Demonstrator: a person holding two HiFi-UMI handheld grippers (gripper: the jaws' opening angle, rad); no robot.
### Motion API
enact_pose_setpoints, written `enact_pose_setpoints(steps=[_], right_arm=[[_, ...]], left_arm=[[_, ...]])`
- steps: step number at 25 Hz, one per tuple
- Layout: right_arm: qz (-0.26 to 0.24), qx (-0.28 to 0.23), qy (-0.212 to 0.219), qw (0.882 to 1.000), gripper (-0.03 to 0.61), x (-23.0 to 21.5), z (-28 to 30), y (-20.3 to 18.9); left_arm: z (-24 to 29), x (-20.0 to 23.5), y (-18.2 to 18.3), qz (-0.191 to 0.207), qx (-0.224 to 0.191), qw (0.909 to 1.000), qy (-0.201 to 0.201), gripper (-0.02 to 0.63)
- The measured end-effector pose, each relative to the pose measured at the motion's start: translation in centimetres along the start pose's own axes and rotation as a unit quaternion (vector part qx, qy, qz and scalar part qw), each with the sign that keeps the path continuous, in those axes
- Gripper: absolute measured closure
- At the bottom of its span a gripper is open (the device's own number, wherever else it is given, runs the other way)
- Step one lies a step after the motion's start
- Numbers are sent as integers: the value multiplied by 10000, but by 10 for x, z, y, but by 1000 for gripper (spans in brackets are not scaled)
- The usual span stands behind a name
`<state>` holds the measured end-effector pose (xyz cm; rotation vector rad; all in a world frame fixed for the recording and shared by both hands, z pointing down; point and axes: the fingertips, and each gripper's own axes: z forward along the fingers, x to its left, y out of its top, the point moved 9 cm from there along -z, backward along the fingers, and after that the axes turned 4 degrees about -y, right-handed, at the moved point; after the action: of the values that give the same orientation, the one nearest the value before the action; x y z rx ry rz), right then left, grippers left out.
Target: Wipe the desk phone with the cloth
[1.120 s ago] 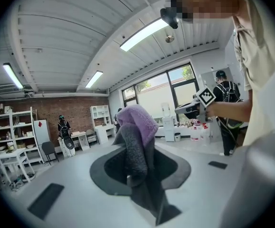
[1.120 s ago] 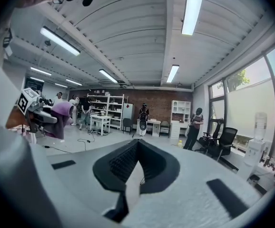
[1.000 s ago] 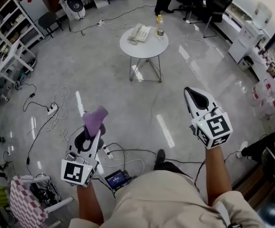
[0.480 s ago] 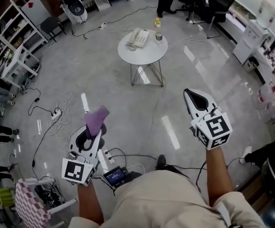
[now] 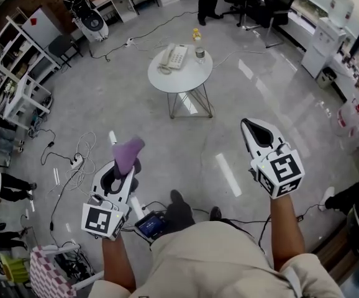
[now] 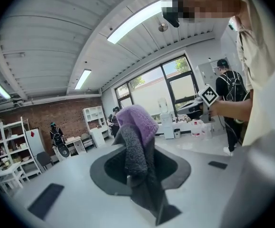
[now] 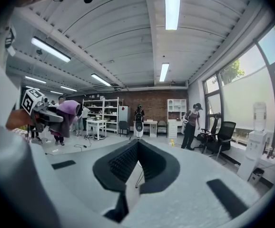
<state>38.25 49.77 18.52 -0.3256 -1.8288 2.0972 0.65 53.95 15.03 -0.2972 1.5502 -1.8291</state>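
Across the open floor, well ahead of both grippers, the desk phone (image 5: 172,56) rests on a small round white table (image 5: 181,78), with its handset seated in the cradle. A yellow bottle (image 5: 196,35) and a small jar (image 5: 200,53) stand just beside the phone on the same tabletop. The left gripper (image 5: 124,167) is closed on the purple cloth (image 5: 128,154). The left gripper view shows the fabric pinched between the jaws, with a bunched fold standing up above them and a darker tail hanging below. The right gripper (image 5: 254,129) has its jaws together, and the right gripper view shows nothing between the ribbed pads. Both grippers are held out roughly level in front of the person, pointing toward the table. Nothing touches the phone, the table or anything on it. Task status, judged from this arrangement: the cloth is secured in the left gripper and ready for use, but no wiping has begun, since phone and cloth are well apart. Remaining steps are to close the gap to the table, bring the cloth onto the phone, and wipe its handset and keypad surfaces. The empty right gripper is available to steady the phone body during wiping.
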Motion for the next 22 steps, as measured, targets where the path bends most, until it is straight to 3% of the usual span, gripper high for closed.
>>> enact_pose_setpoints(steps=[9, 22], right_arm=[[-4, 177, -550, 9983, 586, -17, 24, -3], [15, 304, -927, 9952, 587, -4, 163, 19]], left_arm=[[66, 51, -5, -10, -364, 9982, -473, 516], [173, 197, -31, -202, -576, 9927, -1043, 515]])
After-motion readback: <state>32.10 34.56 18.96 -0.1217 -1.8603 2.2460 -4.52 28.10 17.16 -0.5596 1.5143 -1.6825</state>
